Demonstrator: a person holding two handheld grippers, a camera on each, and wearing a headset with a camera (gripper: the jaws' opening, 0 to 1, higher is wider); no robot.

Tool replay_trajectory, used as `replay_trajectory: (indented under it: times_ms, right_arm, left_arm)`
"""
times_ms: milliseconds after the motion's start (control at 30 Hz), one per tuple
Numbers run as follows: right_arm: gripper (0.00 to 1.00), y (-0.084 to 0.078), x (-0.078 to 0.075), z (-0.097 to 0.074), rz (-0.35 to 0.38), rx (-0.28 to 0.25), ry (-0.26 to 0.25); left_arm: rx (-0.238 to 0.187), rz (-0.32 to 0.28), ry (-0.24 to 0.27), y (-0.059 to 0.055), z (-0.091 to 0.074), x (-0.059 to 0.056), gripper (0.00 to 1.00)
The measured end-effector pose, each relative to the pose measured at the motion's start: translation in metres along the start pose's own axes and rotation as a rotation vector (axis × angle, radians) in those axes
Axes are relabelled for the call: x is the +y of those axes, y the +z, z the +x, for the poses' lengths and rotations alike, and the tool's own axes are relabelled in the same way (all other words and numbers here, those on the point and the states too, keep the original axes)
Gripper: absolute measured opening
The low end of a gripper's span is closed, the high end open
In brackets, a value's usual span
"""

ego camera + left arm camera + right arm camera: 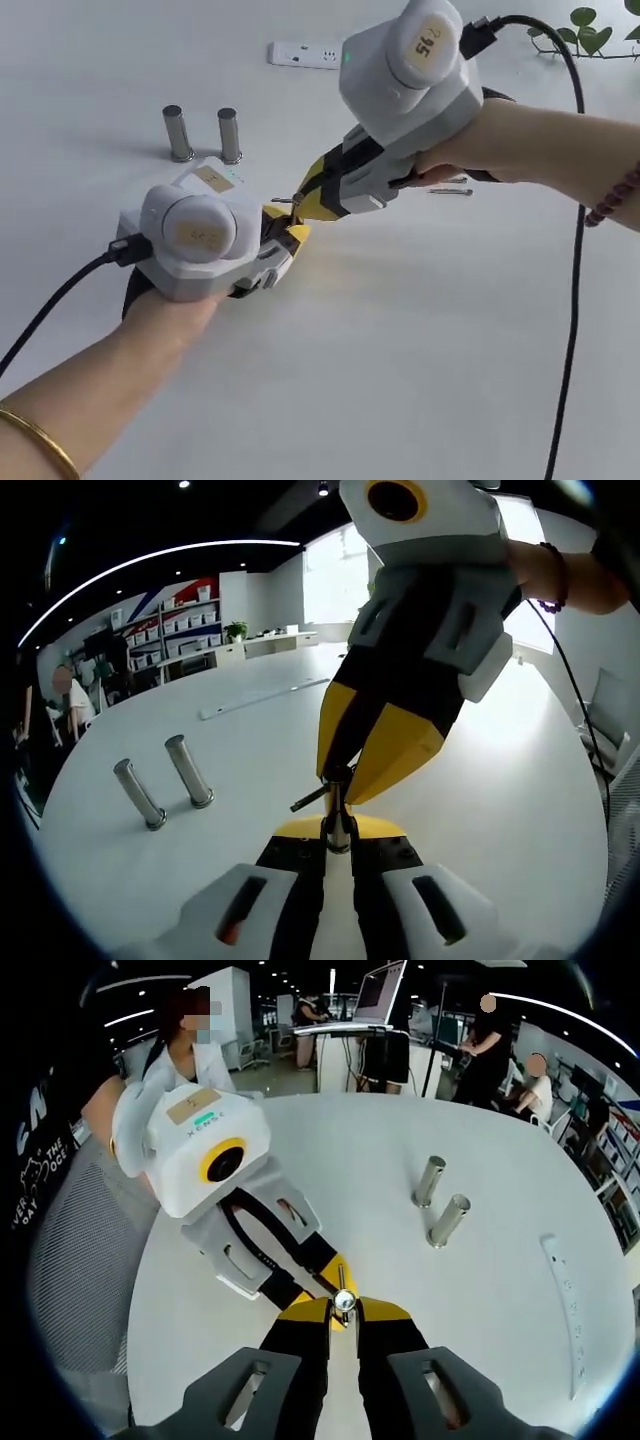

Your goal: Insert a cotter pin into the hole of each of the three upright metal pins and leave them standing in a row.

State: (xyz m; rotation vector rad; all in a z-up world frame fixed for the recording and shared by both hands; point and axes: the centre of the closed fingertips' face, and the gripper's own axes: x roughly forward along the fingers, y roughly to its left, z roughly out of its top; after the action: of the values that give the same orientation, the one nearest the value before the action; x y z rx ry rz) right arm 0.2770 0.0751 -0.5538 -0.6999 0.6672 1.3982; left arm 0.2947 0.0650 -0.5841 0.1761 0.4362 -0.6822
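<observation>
**A:** Where is the pin?

**B:** Off the table (400, 330); the left gripper (288, 232) has its jaws pressed on the pin (338, 828); in the left gripper view it stands upright between them.

**A:** And the right gripper?

**B:** The right gripper (303, 200) comes in from above and from the right, jaws pinched on a cotter (308, 800); the cotter's end sticks out sideways at the pin's top; whether it sits in the hole, I cannot tell.

**A:** Do the two grippers touch?

**B:** Their yellow tips meet at the pin, above the table; in the right gripper view a round metal end shows right between its own tips.

**A:** The other pins?

**B:** Both upright on the table, beyond the left gripper in the head view; the first standing pin (178, 133) is just beside the second standing pin (229, 135), near but not touching.

**A:** Anything else on the table?

**B:** Spare cotters (450, 187) lie flat by the right hand; a power strip (305, 54) lies at the far side; a plant (590, 28) shows in the far right corner; a black cable (575, 300) runs from the right gripper, and another from the left.
</observation>
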Motion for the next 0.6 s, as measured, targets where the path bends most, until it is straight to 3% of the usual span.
replay_trajectory:
  times_ms: [300, 600]
  right_arm:
    - [0.04, 0.022, -0.005, 0.017, 0.002, -0.014, 0.016]
    - [0.04, 0.038, -0.005, 0.033, -0.011, -0.022, 0.024]
  left_arm:
    - [0.007, -0.024, 0.025, -0.007, -0.012, 0.024, 0.07]
    - [0.016, -0.028, 0.033, -0.015, -0.022, 0.042, 0.07]
